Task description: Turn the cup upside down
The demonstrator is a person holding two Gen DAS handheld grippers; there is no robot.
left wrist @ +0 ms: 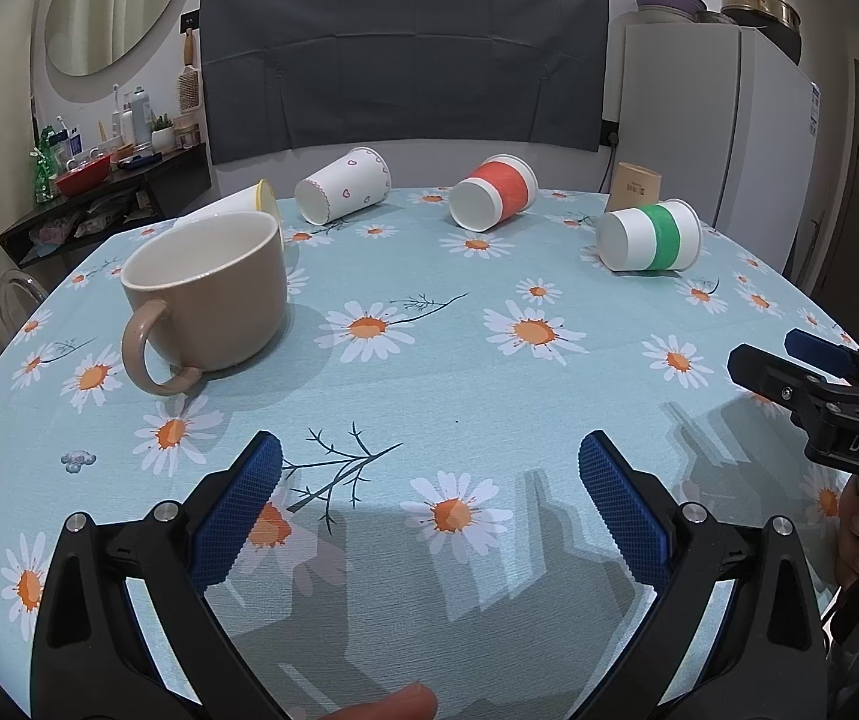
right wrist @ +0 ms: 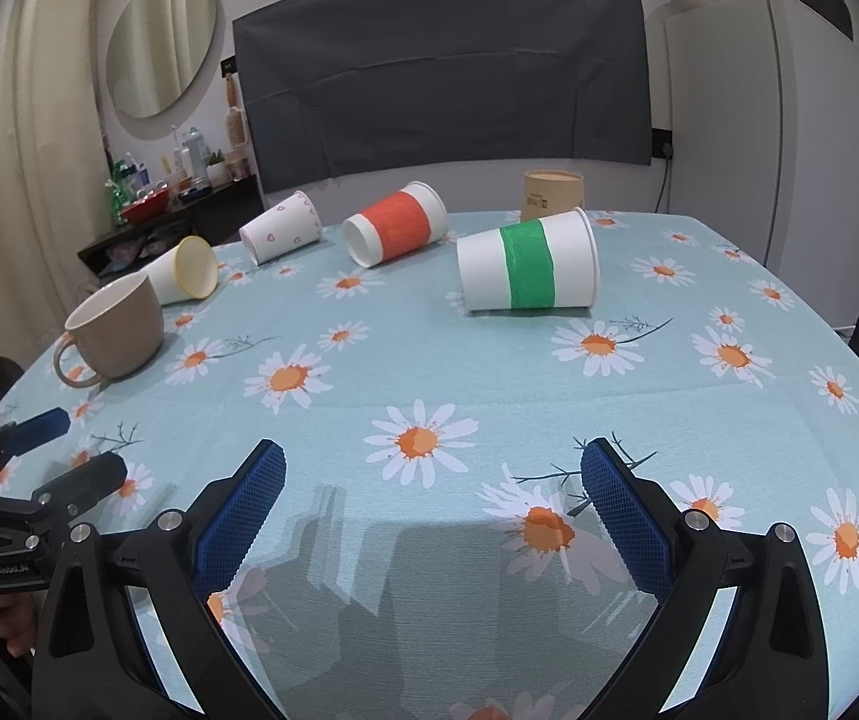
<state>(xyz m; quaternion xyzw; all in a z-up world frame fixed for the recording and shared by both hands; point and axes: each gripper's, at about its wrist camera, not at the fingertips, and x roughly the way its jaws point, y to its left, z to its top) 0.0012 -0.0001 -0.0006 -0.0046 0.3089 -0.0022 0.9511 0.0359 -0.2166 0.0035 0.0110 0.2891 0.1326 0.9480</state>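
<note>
From the left wrist we see our left gripper [left wrist: 429,468] spread wide over the daisy tablecloth [left wrist: 459,372], holding nothing. The beige mug [left wrist: 207,294] stands upright ahead to the left; four paper cups lie on their sides beyond it.

From the right wrist, our right gripper [right wrist: 432,471] is likewise wide apart and empty, the green-banded cup [right wrist: 528,267] lying ahead.

Fridge [right wrist: 789,120], oval mirror [right wrist: 161,43], daisy tablecloth [right wrist: 369,372]
</note>
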